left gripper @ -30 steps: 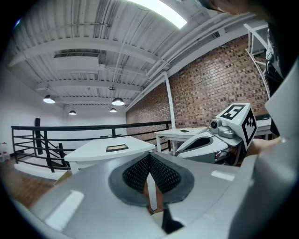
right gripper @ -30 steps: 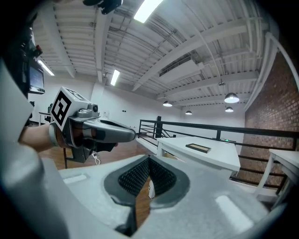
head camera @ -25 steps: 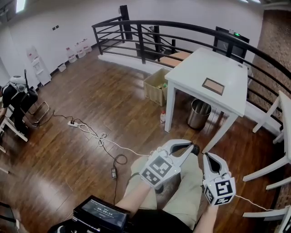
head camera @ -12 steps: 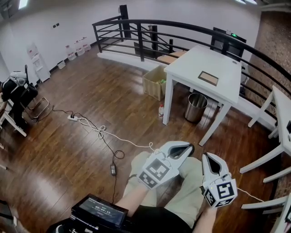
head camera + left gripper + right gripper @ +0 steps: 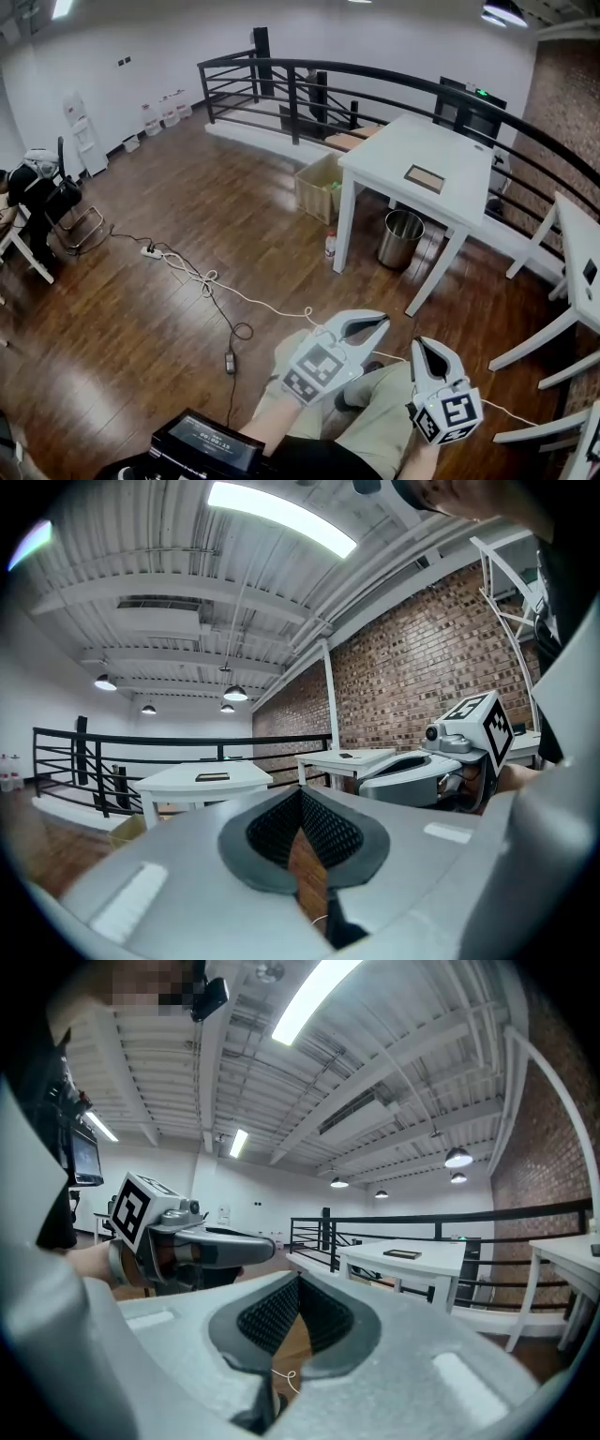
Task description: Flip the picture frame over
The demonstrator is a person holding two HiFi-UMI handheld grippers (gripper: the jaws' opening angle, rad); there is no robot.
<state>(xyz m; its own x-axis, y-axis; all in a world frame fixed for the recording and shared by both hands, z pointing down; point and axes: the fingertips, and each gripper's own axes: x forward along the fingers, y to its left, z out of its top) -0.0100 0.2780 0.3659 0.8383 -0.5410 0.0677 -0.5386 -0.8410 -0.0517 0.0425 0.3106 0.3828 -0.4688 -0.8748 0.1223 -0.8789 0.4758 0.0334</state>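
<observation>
Picture frame (image 5: pixel 424 178) lies flat near the far edge of the white counter (image 5: pixel 389 150), well apart from both grippers. Left hand-held gripper (image 5: pixel 380 322) and right hand-held gripper (image 5: pixel 419 345) are clenched and empty. Frame looks light, stiff and thin, maybe glass-fronted and fragile. Best hold: pinch the rim at one edge, then tip it over.

A white tabletop (image 5: pixel 398 157) stands beside a black railing (image 5: pixel 281 67), with a metal bin (image 5: pixel 400 240) beneath, a cardboard box (image 5: pixel 316 186) alongside, and cables (image 5: pixel 202 281) across the wooden floor (image 5: pixel 131 323).
</observation>
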